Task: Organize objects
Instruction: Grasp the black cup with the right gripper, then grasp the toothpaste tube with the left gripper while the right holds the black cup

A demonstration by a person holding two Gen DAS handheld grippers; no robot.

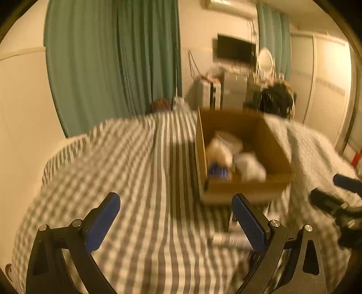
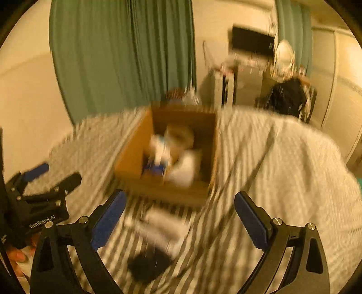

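Bedroom in a home. Bed (image 1: 140, 158) under a grey-and-white striped cover fills the foreground. Behind the bed: full-length green curtains (image 1: 113, 63) on a cream wall. Beyond the bed's far end: dark flat screen (image 1: 235, 48) mounted on the wall, cluttered dresser with oval white-framed mirror (image 1: 264, 60), chair draped in dark clothing (image 1: 277, 100). Above the screen: wall air-conditioning unit (image 1: 226, 4). Warm indoor lighting; frames motion-blurred.

We can read only one marking: "GenRobot.AI" in white letters on the black body of the left gripper (image 2: 48, 178), seen at the lower left of the right wrist view. The items in the cardboard box (image 2: 133, 165) and on the striped bedcover (image 1: 135, 181) are too blurred for us to read.
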